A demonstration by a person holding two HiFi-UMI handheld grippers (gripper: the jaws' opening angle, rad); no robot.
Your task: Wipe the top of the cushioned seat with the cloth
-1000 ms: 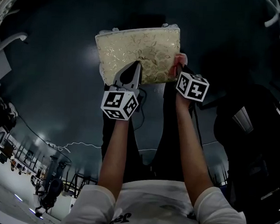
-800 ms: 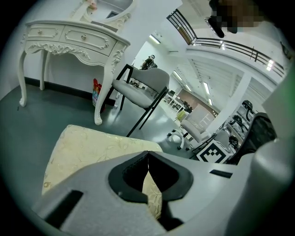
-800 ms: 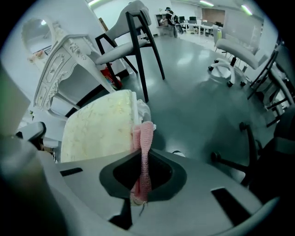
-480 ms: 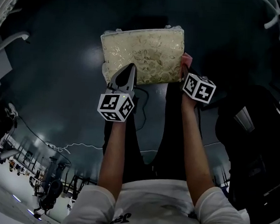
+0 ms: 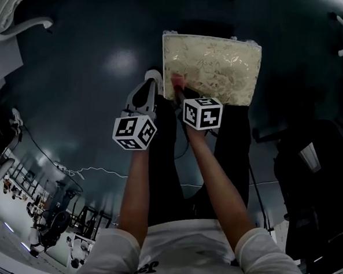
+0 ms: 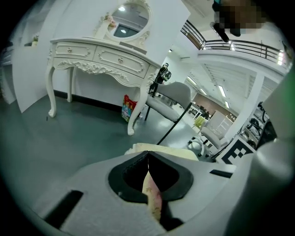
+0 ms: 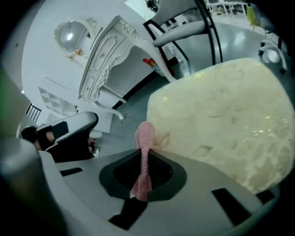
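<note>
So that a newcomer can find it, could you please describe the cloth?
Find the cream seat on the dark floor. At its near-left corner the jaws of the right gripper pinch the cloth: a narrow strip, the only pink, knitted thing against that pale patterned seat.

left tool (image 6: 148, 153): jaws nipping pale strip (image 6: 152, 196) (source unclear)
right tool (image 7: 145, 151): clamped on cloth (image 7: 145, 133)
forearms (image 5: 137, 183): both stretched forward
</note>
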